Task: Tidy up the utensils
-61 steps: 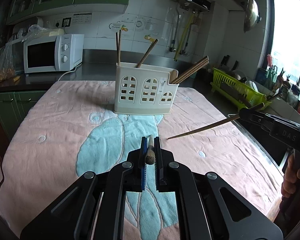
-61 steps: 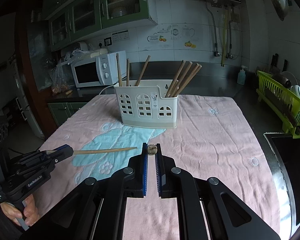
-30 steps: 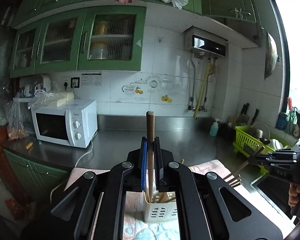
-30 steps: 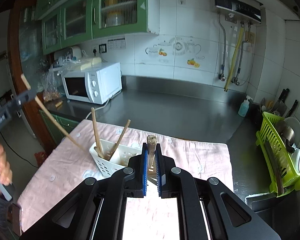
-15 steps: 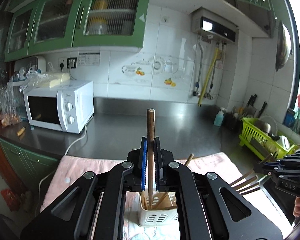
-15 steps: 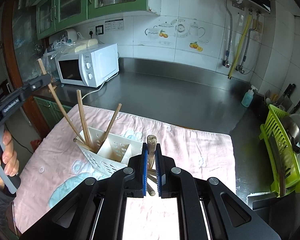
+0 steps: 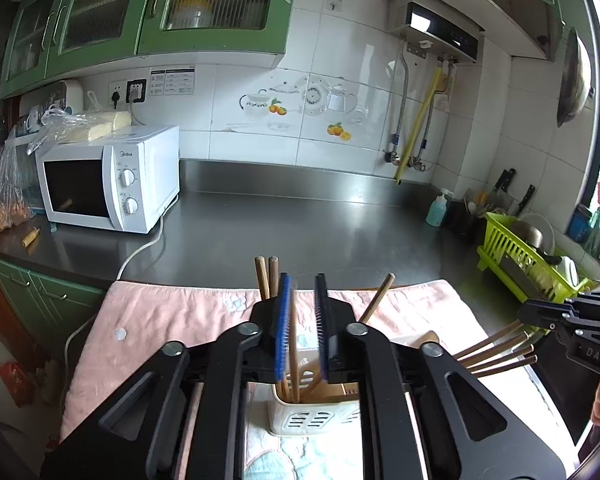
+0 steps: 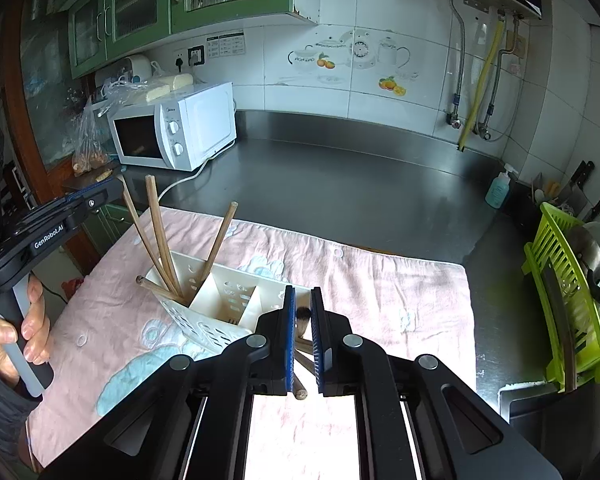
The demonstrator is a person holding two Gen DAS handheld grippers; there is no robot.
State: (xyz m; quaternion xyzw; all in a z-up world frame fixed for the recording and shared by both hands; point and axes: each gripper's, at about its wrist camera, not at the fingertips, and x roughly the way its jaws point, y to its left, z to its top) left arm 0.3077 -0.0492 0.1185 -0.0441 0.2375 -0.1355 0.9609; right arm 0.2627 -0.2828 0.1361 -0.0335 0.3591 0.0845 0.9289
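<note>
A white slotted utensil holder stands on a pink and blue cloth; it also shows in the left wrist view. Several wooden chopsticks lean in its left compartment. My left gripper is open above that compartment, with a chopstick standing loose between its pads, its tip down in the holder. My right gripper is slightly open above the holder's right end, where more chopsticks lie; they also show in the left wrist view.
A white microwave sits on the dark steel counter at the back left. A green dish rack with dishes stands at the right. A soap bottle and knives stand by the wall.
Both grippers have come down towards the holder and opened. The left one's chopstick has dropped lower into the left compartment. The right one's chopstick has slid down among those at the right end.
</note>
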